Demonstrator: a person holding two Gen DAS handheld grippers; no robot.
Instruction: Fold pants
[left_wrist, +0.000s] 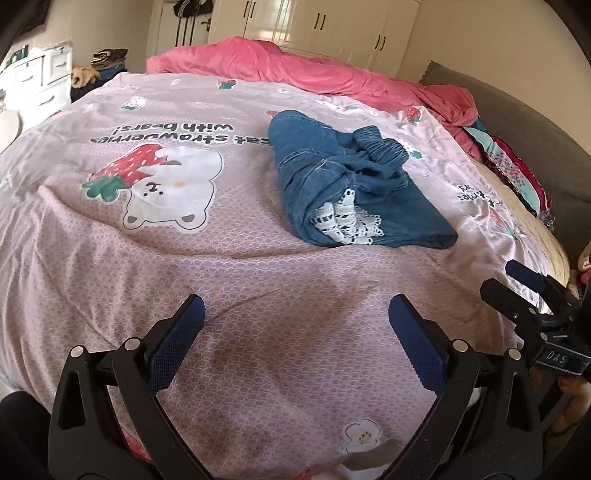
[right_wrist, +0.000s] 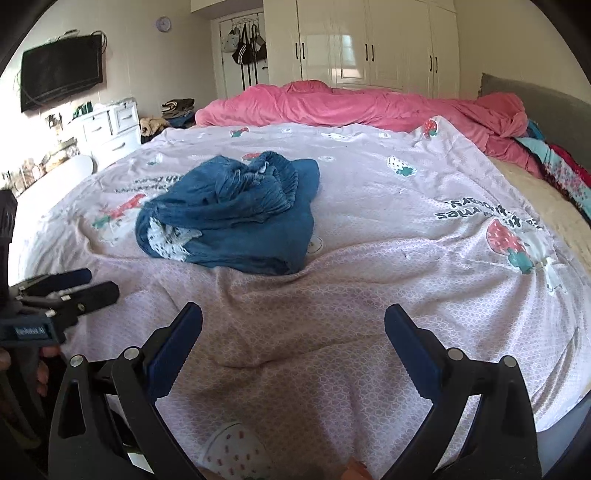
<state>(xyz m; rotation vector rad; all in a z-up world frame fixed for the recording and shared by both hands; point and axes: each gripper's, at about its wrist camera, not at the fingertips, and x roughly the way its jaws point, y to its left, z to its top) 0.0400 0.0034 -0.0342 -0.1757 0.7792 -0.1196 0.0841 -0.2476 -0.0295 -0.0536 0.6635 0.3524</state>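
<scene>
Your left gripper (left_wrist: 295, 314) sat nearest the lens, its blue pads spread wide over bare sheet and pinching nothing. Your right gripper (right_wrist: 293, 319) was the same: jaws apart, empty, hovering over the sheet short of the pants. Each tool also showed at the edge of the other's view, level with its partner.

Taking the scene from largest down, with the pants as the landmark: the bed (right_wrist: 406, 229) lay under them, covered by a pale pink sheet printed with bears and strawberries. Beyond the pants, along the far side, a pink duvet (right_wrist: 351, 103) was bunched up. Behind that stood white wardrobes (right_wrist: 369, 44), and to the left of the pants, off the bed, a white dresser (right_wrist: 110, 125).

The pants (left_wrist: 347, 177) were blue denim, heaped in the middle of the sheet, well ahead of both grippers. Their elastic waistband was scrunched on top, and a white lace hem (left_wrist: 347, 221) poked out on the side nearest you.

By my reading, you had nothing folded yet. The legs were rolled and tangled, not laid flat. Spreading them out, smoothing them, stacking leg on leg and folding them over all looked to be left.
</scene>
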